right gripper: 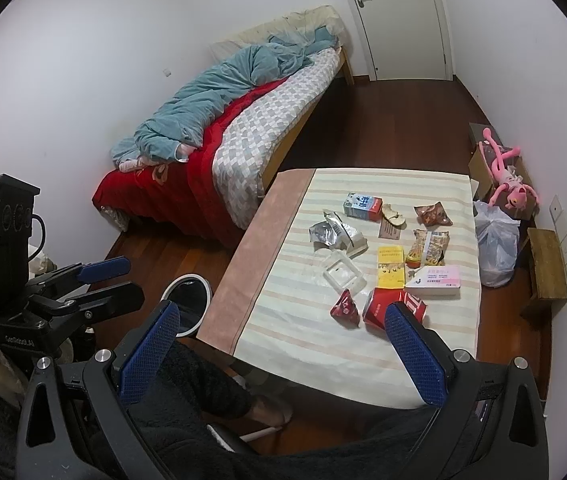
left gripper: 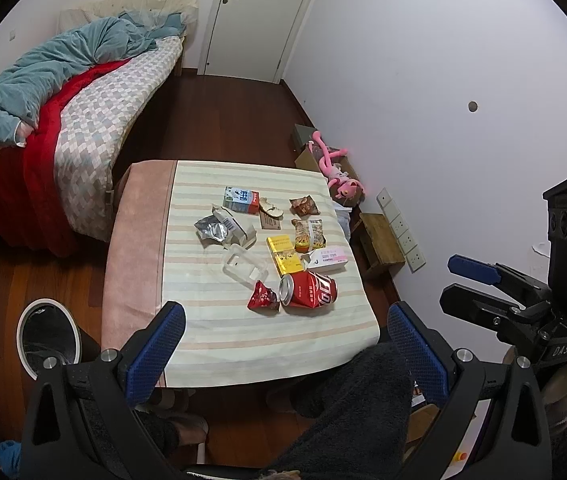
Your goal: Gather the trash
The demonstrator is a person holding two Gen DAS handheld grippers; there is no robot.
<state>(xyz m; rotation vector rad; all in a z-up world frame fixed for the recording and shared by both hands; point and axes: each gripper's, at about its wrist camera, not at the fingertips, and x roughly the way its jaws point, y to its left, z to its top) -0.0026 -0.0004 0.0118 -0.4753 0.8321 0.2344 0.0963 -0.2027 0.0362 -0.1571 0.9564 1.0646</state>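
Nearest the cameras, the left claw and the right claw both stand spread wide with nothing between their blue pads, each held above the near edge of the surface and tilted down toward it. Dark fleece-clad legs show below them.

On the striped cloth, the trash lies in a loose cluster. Closest is a crushed red can on its side, with a small red wrapper just beside it on the left. Behind those sit a clear plastic tray, two yellow packets and a white-and-pink box. Further back are a torn silver foil bag, a snack packet, a brown card, a brown wrapper, a bit of peel and a blue-and-white carton.

On the floor to the left of the surface stands a round bin with a white rim and dark liner.

Beyond, a bed with red and teal covers runs along the wall; a pink plush toy and a white plastic bag lie at the right. A white door closes the far end.
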